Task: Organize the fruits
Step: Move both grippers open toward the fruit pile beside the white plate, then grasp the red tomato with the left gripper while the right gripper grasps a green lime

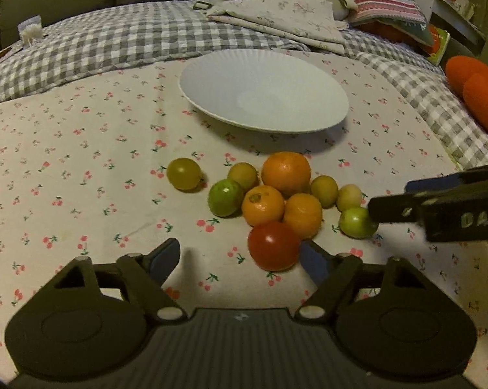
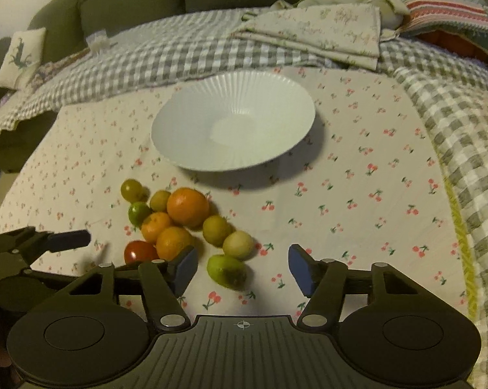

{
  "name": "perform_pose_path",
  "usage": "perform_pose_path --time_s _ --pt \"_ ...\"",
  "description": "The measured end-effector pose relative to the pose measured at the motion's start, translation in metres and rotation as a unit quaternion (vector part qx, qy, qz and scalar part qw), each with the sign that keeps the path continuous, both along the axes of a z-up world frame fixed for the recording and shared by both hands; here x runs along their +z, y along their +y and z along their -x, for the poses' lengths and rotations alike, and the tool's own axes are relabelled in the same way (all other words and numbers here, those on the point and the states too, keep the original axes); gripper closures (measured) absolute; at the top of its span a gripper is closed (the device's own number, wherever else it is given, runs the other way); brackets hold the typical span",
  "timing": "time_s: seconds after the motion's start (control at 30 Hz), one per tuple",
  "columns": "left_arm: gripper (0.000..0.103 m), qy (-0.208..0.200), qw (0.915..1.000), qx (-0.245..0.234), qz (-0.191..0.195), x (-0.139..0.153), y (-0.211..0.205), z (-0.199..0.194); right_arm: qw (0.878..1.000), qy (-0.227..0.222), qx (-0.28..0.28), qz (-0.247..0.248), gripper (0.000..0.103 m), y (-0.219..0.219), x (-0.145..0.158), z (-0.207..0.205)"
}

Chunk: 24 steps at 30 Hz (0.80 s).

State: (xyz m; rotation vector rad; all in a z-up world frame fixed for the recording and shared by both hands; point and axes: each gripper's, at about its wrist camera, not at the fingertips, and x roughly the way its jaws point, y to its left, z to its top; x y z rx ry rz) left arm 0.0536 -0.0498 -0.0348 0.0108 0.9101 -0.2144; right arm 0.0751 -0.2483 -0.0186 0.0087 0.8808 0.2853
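Just ahead of right gripper (image 2: 242, 267), between its 2 spread fingers, a green fruit (image 2: 227, 270); left gripper (image 1: 240, 259) likewise spread, red tomato (image 1: 273, 245) by its right finger.

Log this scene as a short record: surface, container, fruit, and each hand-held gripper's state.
surface: cherry-print white cloth over a grey checked blanket
container: ribbed white ceramic bowl, nothing in it
fruit: cluster beside the bowl, including a large orange, a red tomato and a green-yellow fruit
left hand-held gripper: open, red tomato between its fingers
right hand-held gripper: open, around the green-yellow fruit
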Motion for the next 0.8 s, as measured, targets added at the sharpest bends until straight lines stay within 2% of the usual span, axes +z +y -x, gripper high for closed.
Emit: perform_pose_path --time_s 0.13,0.2,0.3,0.6,0.8 --pt "0.026 -0.003 1.0 -0.009 0.002 -0.003 -0.003 -0.002 1.0 0.018 0.013 0.012 0.052 0.007 -0.012 -0.004" --pt "0.032 -0.003 0.9998 -0.015 0.008 -0.005 -0.004 -0.003 0.999 0.024 0.019 0.015 0.053 0.009 -0.015 -0.007" --pt "0.041 0.001 0.9994 -0.024 0.023 -0.007 -0.005 -0.004 0.999 0.03 0.023 0.011 0.06 0.011 -0.02 -0.009" --pt "0.067 0.008 0.9975 -0.052 0.048 -0.01 -0.009 -0.005 0.998 0.056 0.028 0.009 0.064 0.01 -0.027 -0.014" --pt "0.068 0.005 0.9971 -0.059 0.047 -0.01 -0.009 -0.005 0.997 0.064 0.033 0.011 0.069 0.015 -0.033 -0.018"
